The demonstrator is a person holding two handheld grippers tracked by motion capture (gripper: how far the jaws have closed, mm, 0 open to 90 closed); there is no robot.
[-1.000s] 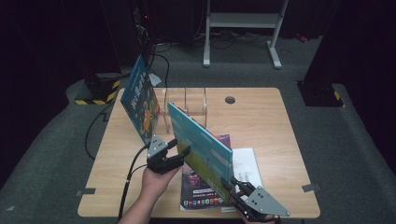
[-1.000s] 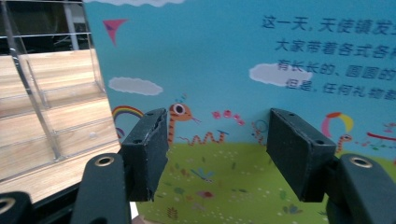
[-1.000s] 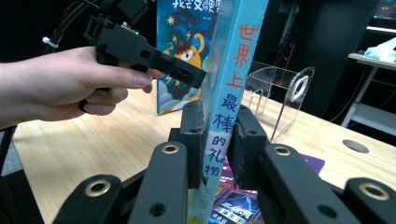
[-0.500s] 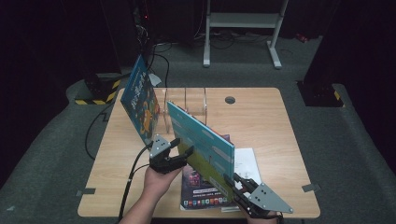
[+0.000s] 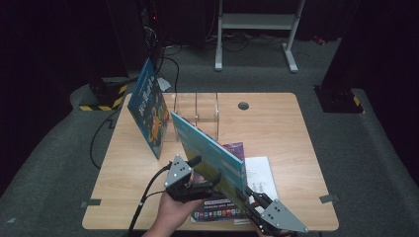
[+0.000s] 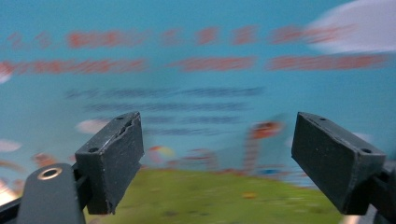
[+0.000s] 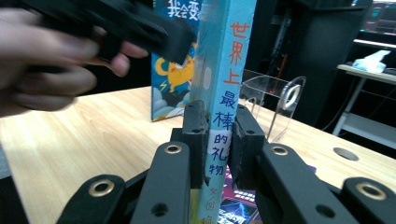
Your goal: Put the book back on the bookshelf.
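Observation:
A teal picture book (image 5: 212,155) stands on edge across the table's near half. My right gripper (image 5: 247,197) is shut on the near end of it, pads pressed on both sides of the spine (image 7: 219,140) with its red and blue characters. My left gripper (image 5: 203,174) sits at the book's left face, just off the cover. Its jaws have just been opening and now stand wide, with nothing between the pads (image 6: 116,154). The blurred teal cover (image 6: 210,84) lies straight ahead of them. The left hand (image 7: 42,51) appears in the right gripper view.
A blue cat book (image 5: 148,113) stands tilted against a clear acrylic rack (image 5: 197,106) at the back left. A dark magazine (image 5: 222,210) and a white sheet (image 5: 262,175) lie flat under the held book. A round cable hole (image 5: 243,105) sits at the back.
The left gripper's jaws have spread wider and the hand has shifted a little, off the teal cover. The right gripper keeps its hold and has not moved.

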